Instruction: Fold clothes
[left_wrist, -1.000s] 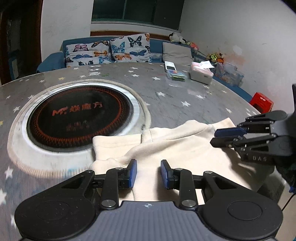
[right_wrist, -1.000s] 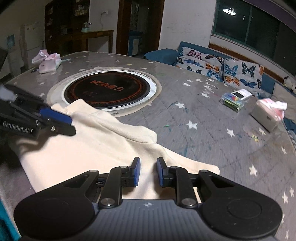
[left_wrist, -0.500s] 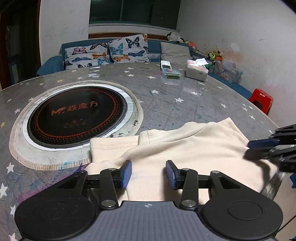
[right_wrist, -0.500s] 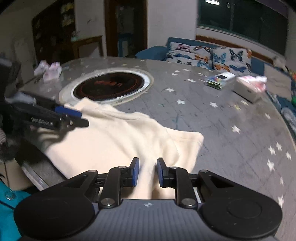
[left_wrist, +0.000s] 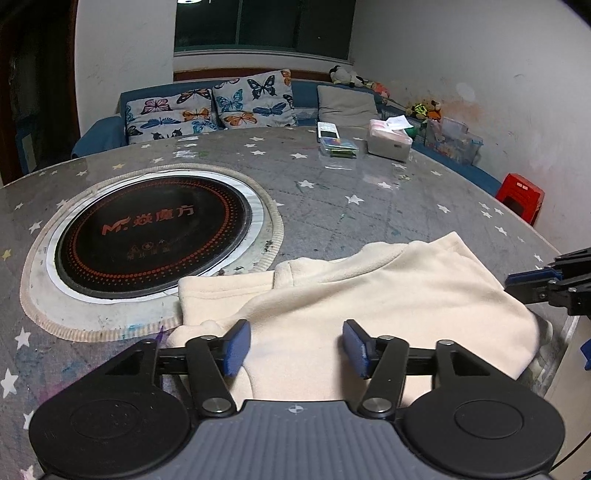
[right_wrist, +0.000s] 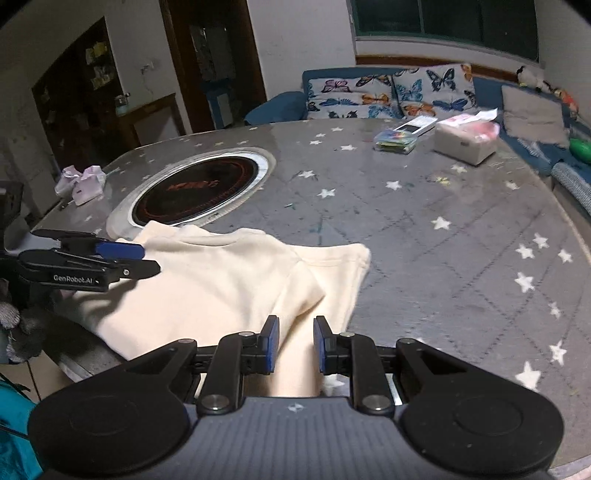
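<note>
A cream fleece garment (left_wrist: 369, 295) (right_wrist: 221, 280) lies folded flat at the near edge of the grey star-patterned table (left_wrist: 369, 199). My left gripper (left_wrist: 295, 345) hovers over its near left part; its jaws are opening and the cloth lies beneath the pads, untouched. From the right wrist view the left gripper (right_wrist: 149, 258) shows side-on above the garment's left end. My right gripper (right_wrist: 295, 343) sits over the garment's right hem with a narrow gap between its pads and nothing pinched. The left wrist view shows the right gripper (left_wrist: 511, 286) just off the cloth's right edge.
A round black cooktop (left_wrist: 147, 229) (right_wrist: 199, 188) is set into the table beyond the garment. A tissue box (left_wrist: 388, 142), a remote and a small clear box (left_wrist: 338, 146) sit at the far side, a pink bundle (right_wrist: 85, 182) at the left. A red stool (left_wrist: 521, 195) stands beside the table.
The left gripper's jaws have spread wider over the cloth. The right gripper has slid right, off the garment toward the table's edge, and rolled; the garment stayed put.
</note>
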